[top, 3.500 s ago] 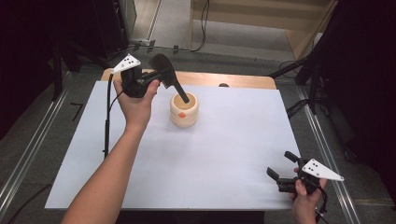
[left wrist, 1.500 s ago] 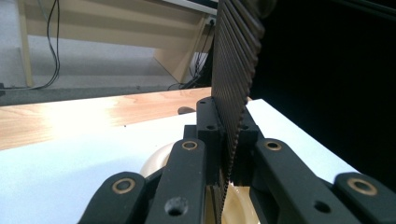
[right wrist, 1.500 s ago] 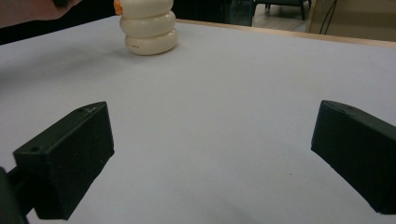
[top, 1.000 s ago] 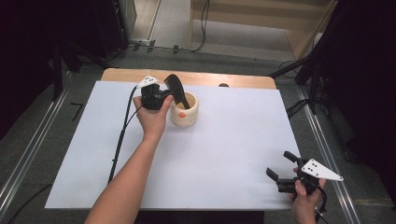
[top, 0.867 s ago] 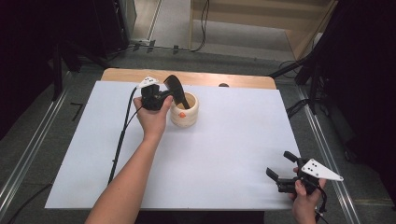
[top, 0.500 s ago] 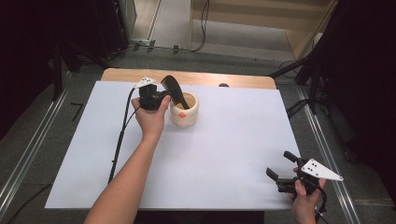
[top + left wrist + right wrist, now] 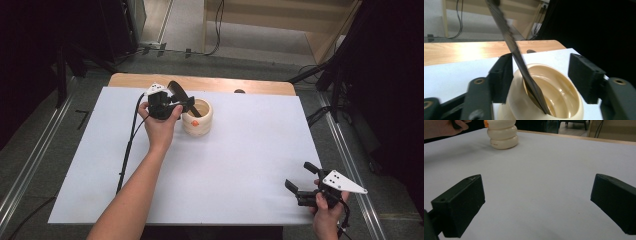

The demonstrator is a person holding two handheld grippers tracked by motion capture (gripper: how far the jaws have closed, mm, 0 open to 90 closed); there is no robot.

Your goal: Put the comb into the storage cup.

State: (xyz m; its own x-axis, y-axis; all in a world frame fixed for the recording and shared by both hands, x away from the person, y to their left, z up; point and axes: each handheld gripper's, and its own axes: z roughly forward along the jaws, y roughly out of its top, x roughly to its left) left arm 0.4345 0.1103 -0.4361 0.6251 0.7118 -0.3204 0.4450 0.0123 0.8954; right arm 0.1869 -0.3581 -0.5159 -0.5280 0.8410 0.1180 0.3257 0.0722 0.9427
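White-covered tabletop [image 7: 240, 165]. Left tongs [image 7: 540, 78], jaws just opened, straddle the cream ribbed ceramic pot [image 7: 564, 100]; the black flat spatula [image 7: 520, 57] leans inside, against 1 jaw. Withdraw without tipping it. Right tongs [image 7: 299, 192] rest apart, far off.

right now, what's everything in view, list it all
cream ribbed ceramic holder: one, cream with a small orange mark, far left-centre of the sheet
black flat-handled utensil: one, black, standing tilted in the holder, leaning against the rim
white sheet: one, white, covering the table
wooden tabletop: one, light wood, bare strip along the far edge
left gripper: one, black, at the holder; its jaws have just been opening, the utensil between them, apart from the right pad
right gripper: one, black, near right corner, jaws open
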